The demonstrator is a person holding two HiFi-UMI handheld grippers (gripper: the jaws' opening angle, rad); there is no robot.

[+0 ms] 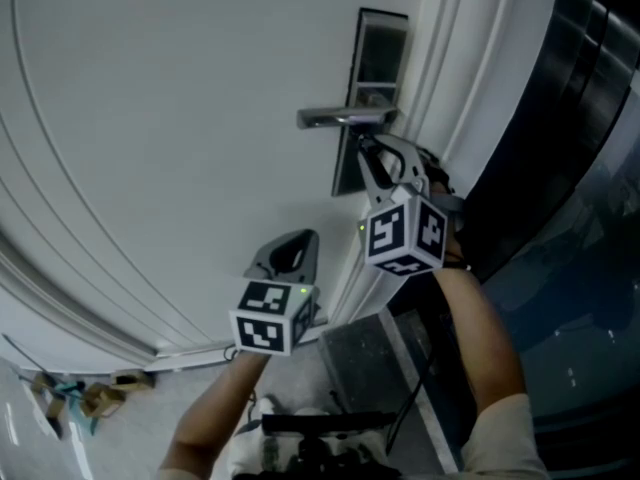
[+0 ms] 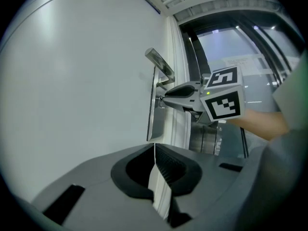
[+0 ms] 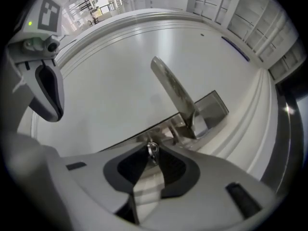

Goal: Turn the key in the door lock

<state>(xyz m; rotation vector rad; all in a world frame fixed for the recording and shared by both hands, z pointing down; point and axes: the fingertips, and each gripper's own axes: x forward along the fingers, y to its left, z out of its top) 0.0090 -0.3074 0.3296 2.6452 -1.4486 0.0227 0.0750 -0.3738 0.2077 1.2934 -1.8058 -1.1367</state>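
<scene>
Grey left gripper [image 1: 296, 240], right gripper [image 1: 370, 154], black-white marker cubes [image 1: 270, 316]

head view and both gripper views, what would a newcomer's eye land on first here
The right hand-held gripper draws the eye first. Its jaws are closed on a small metal key in the lock just below the silver door handle, near the edge of the white door. The left hand-held gripper hangs lower in front of the door, with its jaws together on nothing.
</scene>
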